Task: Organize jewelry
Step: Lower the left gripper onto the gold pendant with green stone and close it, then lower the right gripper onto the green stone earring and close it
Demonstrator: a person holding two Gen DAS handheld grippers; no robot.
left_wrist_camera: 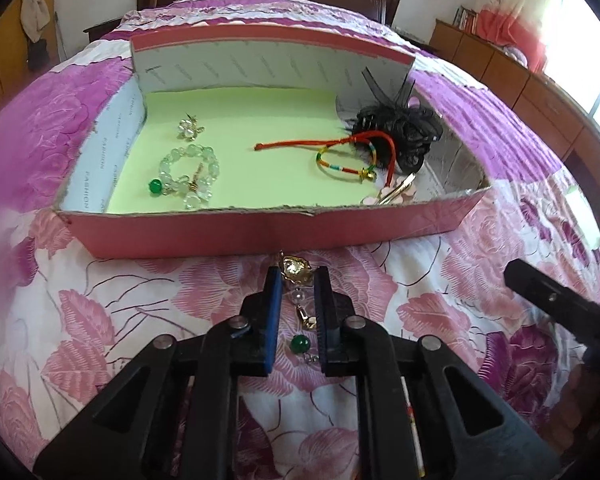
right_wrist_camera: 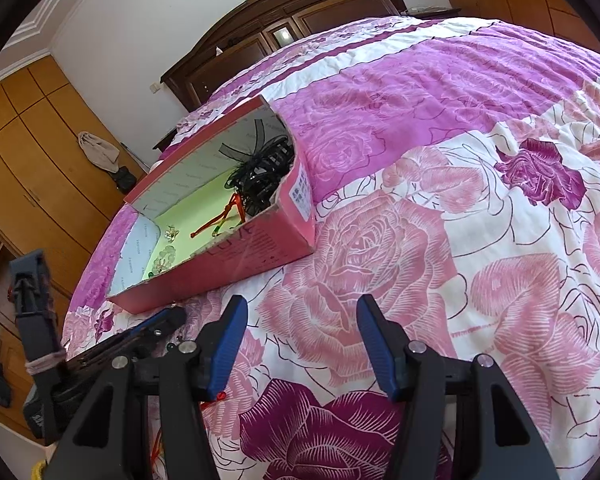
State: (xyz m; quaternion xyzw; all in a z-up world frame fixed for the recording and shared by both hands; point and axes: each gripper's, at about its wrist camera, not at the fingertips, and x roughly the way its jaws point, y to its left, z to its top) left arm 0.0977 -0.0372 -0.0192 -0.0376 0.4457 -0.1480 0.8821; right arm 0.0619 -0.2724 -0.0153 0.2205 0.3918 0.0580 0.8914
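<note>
**Left wrist view: earring between the fingers, just before the box**

In the left wrist view, the left gripper [left_wrist_camera: 297, 276] straddles a gold drop earring [left_wrist_camera: 298, 300] lying on the bedspread [left_wrist_camera: 100, 320], just in front of the pink box [left_wrist_camera: 260, 236]. Whether the jaws already pinch it, I cannot tell. Its long axis runs toward the box: gold flower nearest, green bead farthest. I judge this the pick-up step; next, lift it over the front wall.

In the right wrist view, the right gripper [right_wrist_camera: 302, 316] is wide apart, holding nothing, right of the box.
</note>
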